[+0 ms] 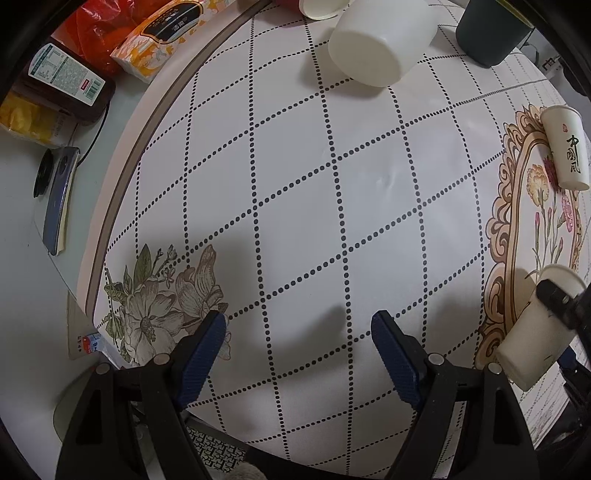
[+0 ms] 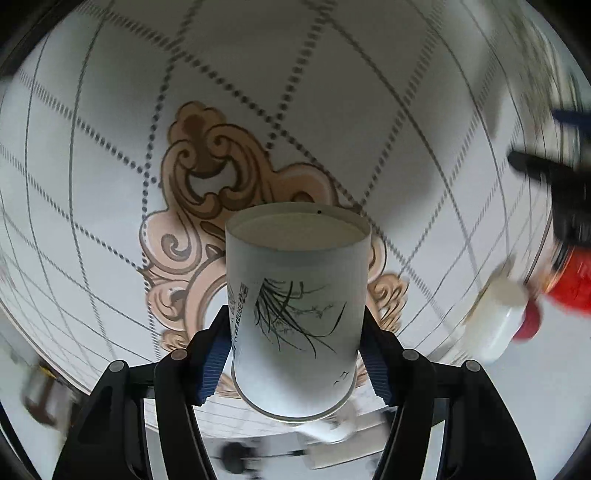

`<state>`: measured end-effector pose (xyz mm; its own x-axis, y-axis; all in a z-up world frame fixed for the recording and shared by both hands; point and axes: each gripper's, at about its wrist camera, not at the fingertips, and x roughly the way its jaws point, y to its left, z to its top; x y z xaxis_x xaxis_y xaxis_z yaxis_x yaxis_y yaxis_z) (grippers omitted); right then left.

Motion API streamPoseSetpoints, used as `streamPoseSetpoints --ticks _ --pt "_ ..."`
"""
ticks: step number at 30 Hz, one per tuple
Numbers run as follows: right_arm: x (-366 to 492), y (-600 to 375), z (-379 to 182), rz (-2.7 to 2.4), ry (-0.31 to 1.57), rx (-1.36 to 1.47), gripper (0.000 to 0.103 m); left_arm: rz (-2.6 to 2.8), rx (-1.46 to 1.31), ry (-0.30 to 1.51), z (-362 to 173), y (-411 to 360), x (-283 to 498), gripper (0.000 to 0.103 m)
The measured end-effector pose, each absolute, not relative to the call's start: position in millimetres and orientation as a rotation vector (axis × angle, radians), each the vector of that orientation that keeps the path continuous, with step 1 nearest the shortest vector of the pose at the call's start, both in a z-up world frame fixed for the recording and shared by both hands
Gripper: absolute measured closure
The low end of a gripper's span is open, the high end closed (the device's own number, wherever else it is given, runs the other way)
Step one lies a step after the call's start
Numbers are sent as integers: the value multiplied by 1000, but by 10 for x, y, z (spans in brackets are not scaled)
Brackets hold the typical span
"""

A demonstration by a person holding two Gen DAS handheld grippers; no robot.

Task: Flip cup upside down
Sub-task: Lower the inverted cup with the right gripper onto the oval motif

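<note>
R gripper [image 2: 295, 354] is clamped on 1 paper cup [image 2: 295, 310] w/ an ink grass print, held above the tablecloth [image 2: 332, 92]; recessed base faces away from cam, rim near the fingers. L gripper [image 1: 299, 350] is wide apart, holding nothing, over the cloth. L view counts 5 cups: the held one at lower right, 1 printed cup [image 1: 565, 147] lying on its side, 1 big white cup [image 1: 380, 40], 1 dark cup [image 1: 487, 29], 1 cup rim [image 1: 321, 9] at top edge. Also 1 tissue pack [image 1: 166, 37], 1 phone [image 1: 59, 199].

Both wrist views look steeply down on the patterned tablecloth [image 1: 295, 166], the right closer.
</note>
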<state>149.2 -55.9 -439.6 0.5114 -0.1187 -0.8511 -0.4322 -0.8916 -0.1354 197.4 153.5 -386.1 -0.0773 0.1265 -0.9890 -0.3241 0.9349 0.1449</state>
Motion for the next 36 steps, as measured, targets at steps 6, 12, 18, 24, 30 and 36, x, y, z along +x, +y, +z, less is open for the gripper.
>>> streamPoseSetpoints --ticks 6,12,18,24,30,36 --pt "1841 -316 -4294 1182 863 -2113 37 358 -125 1595 -3790 1488 2017 23" --pt "2244 -280 -4188 992 1208 -1714 37 329 -76 1584 -3744 1369 2075 23" --pt "2514 -471 -4160 803 1445 -1341 37 297 -30 1576 -3703 1204 2083 23" --pt "2667 -715 -4174 641 1602 -1023 37 274 3 1576 -3703 1064 2076 23" --pt "2906 -972 -4157 472 1726 -712 37 253 25 1575 -3654 872 2161 23" --pt "2939 -1131 -4258 429 1891 -564 36 248 34 1573 -3610 741 2173 23"
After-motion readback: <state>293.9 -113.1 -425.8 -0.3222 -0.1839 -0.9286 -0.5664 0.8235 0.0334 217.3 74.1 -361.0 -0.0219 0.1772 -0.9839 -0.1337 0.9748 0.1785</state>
